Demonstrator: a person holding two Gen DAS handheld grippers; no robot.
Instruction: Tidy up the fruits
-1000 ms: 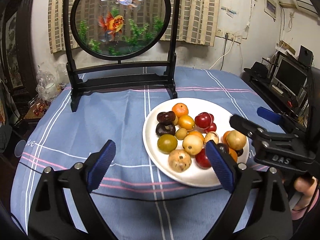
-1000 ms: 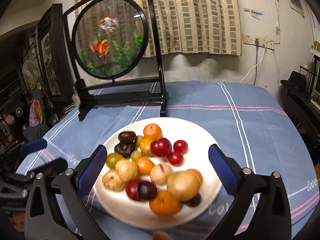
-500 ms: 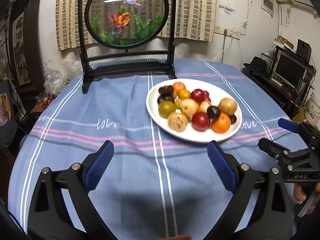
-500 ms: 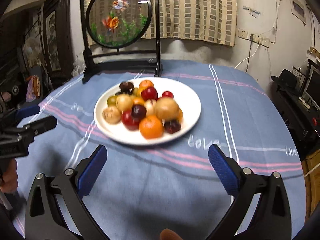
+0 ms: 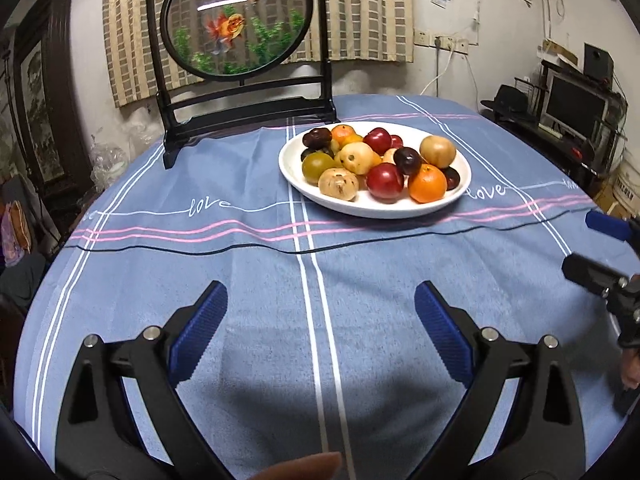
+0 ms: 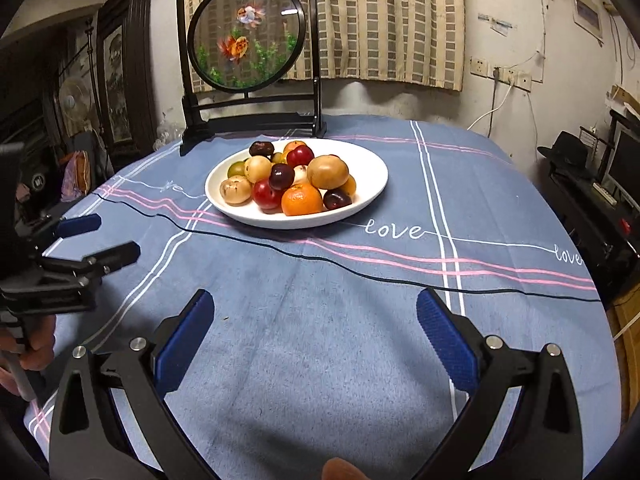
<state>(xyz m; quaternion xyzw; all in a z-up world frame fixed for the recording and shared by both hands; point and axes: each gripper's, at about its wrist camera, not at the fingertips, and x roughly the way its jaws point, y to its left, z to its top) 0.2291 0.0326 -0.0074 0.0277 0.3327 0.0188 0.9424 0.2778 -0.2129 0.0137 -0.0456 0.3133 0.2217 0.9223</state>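
Observation:
A white plate (image 5: 460, 196) (image 6: 372, 184) piled with several fruits stands on the far half of the blue tablecloth. An orange (image 5: 427, 183) (image 6: 301, 199), a red plum (image 5: 385, 180) (image 6: 267, 194) and a tan round fruit (image 5: 338, 183) (image 6: 236, 189) lie along its near side. My left gripper (image 5: 320, 328) hangs open over bare cloth near the front edge, well short of the plate, with nothing between its blue pads. My right gripper (image 6: 316, 336) is likewise open and empty over the cloth. Each gripper shows at the edge of the other's view, the right gripper (image 5: 600, 252) and the left gripper (image 6: 96, 240).
A black-framed round goldfish screen (image 5: 240, 20) (image 6: 248, 36) stands behind the plate at the table's back. A dark shelf with a monitor (image 5: 576, 108) sits right of the table, and dark furniture (image 6: 80, 92) stands left. Blue cloth (image 5: 312, 272) lies between grippers and plate.
Both grippers have pulled back from over the plate toward the table's near edge, staying open. The plate and fruits now sit farther away and have not moved.

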